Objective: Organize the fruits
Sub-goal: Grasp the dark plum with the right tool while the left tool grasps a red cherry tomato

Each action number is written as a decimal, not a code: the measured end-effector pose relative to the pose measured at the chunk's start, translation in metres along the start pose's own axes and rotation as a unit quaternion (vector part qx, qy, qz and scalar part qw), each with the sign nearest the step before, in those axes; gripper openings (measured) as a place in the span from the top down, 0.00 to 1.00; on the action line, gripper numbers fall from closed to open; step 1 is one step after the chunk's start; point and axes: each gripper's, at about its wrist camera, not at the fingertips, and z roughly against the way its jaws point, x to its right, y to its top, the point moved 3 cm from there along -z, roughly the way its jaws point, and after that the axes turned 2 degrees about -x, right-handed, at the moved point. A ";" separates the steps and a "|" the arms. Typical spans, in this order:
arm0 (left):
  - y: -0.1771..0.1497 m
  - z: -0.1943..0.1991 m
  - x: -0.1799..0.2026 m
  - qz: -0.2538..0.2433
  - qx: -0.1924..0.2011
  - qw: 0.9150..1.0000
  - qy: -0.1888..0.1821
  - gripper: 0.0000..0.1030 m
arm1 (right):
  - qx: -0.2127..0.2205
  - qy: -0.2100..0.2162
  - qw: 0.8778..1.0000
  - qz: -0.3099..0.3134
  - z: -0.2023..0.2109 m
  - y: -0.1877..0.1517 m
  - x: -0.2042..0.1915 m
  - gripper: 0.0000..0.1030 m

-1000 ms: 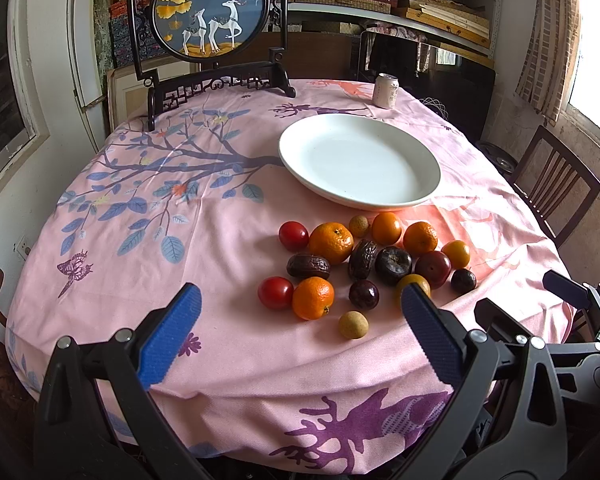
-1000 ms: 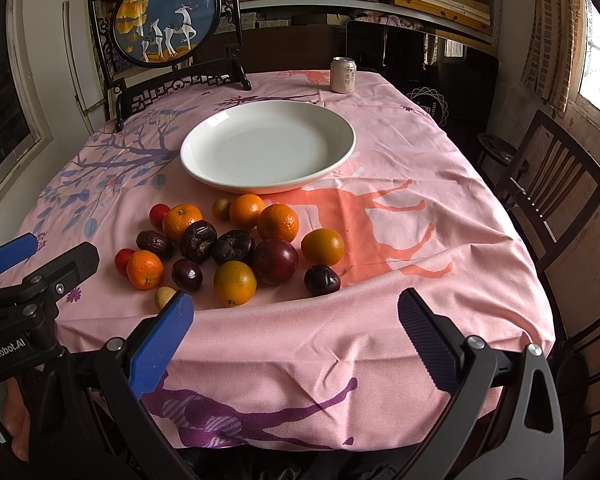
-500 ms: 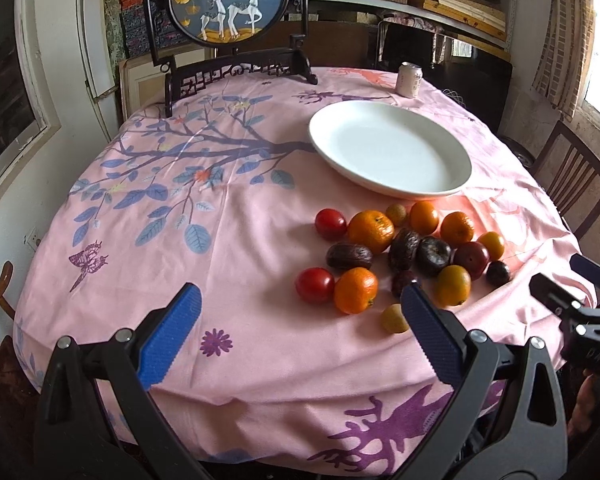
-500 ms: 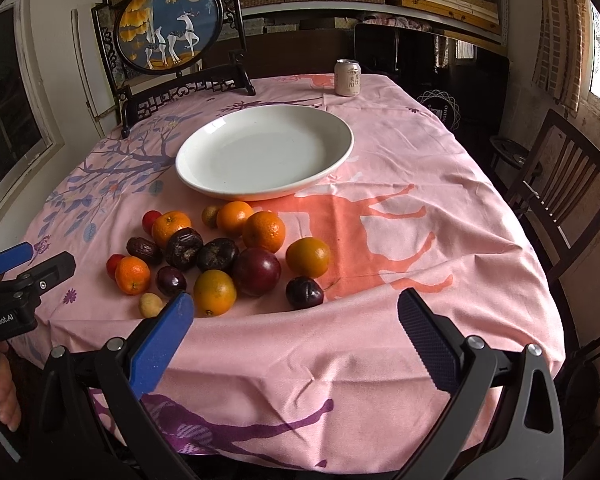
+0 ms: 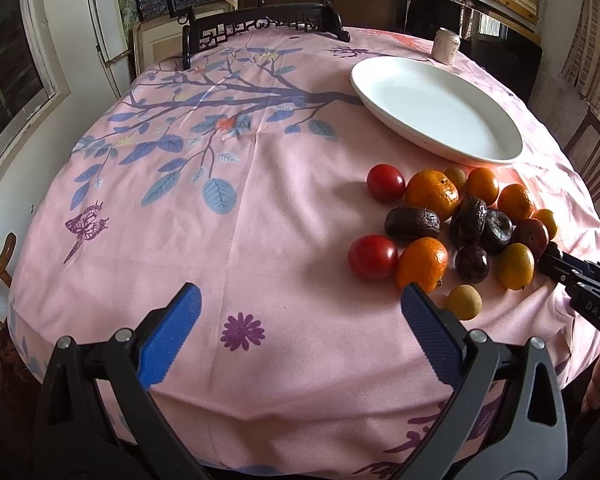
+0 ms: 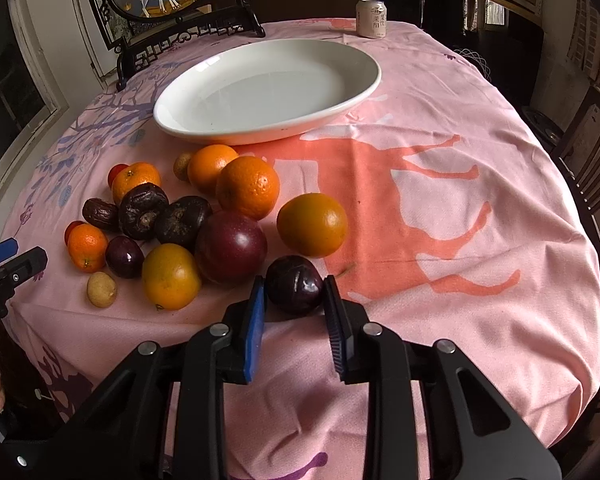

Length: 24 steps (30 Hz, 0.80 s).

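On a pink tablecloth [image 6: 460, 208], fruit lies beside a white oval plate [image 6: 356, 92].
The plate fills the upper centre of the right wrist view; the fruit cluster [image 6: 188, 220] sits lower left. The right gripper [image 6: 294, 292] pinches a dark plum [image 6: 295, 285], bottom centre. The left gripper [image 5: 300, 306] is spread wide over bare cloth.

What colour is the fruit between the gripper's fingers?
Dark purple, almost black. The fruit shows best in the right wrist view, between the right gripper pads.

A pink tablecloth [image 5: 284, 216] is printed with blue leaves and a coral deer. A white plate [image 6: 260, 92] and orange, red and dark purple fruits [image 6: 204, 220] are seen.
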 end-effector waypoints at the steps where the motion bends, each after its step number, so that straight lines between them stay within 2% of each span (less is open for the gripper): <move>1: 0.000 -0.002 -0.001 -0.001 -0.002 1.000 0.002 0.02 | 0.010 -0.001 1.000 0.000 0.008 0.000 0.000 0.72; 4: 0.000 -0.011 -0.003 -0.006 -0.008 1.000 0.004 0.02 | 0.038 -0.018 0.999 0.006 0.030 0.001 0.000 0.72; 6: 0.000 -0.020 0.000 -0.013 -0.017 1.000 -0.009 0.02 | 0.044 -0.016 0.999 0.006 0.037 0.000 0.001 0.72; 8: 0.000 -0.029 0.002 -0.015 -0.027 0.999 -0.014 0.02 | 0.040 -0.011 0.999 0.007 0.037 -0.003 -0.001 0.72; 11: 0.002 -0.042 0.006 -0.019 -0.032 0.999 -0.031 0.09 | 0.027 0.006 1.000 0.005 0.033 -0.006 -0.005 0.72; 13: 0.006 -0.044 0.013 -0.031 -0.022 0.999 -0.031 0.11 | 0.023 0.010 1.000 0.003 0.031 -0.007 -0.007 0.72; 16: 0.012 -0.045 0.022 -0.038 -0.015 0.998 -0.056 0.20 | 0.023 0.011 1.000 -0.003 0.031 -0.007 -0.007 0.72; 18: 0.016 -0.044 0.026 -0.037 -0.010 0.996 -0.078 0.33 | 0.024 0.012 1.000 -0.007 0.031 -0.007 -0.006 0.72; 22: 0.024 -0.048 0.029 -0.029 -0.008 0.994 -0.101 0.36 | 0.024 0.014 1.000 -0.007 0.033 -0.008 -0.006 0.72; 23: 0.024 -0.048 0.028 -0.027 -0.007 0.994 -0.102 0.44 | 0.024 0.014 1.000 -0.005 0.033 -0.008 -0.007 0.72; 24: 0.024 -0.048 0.029 -0.030 -0.006 0.994 -0.104 0.60 | 0.024 0.014 1.000 -0.005 0.034 -0.008 -0.007 0.72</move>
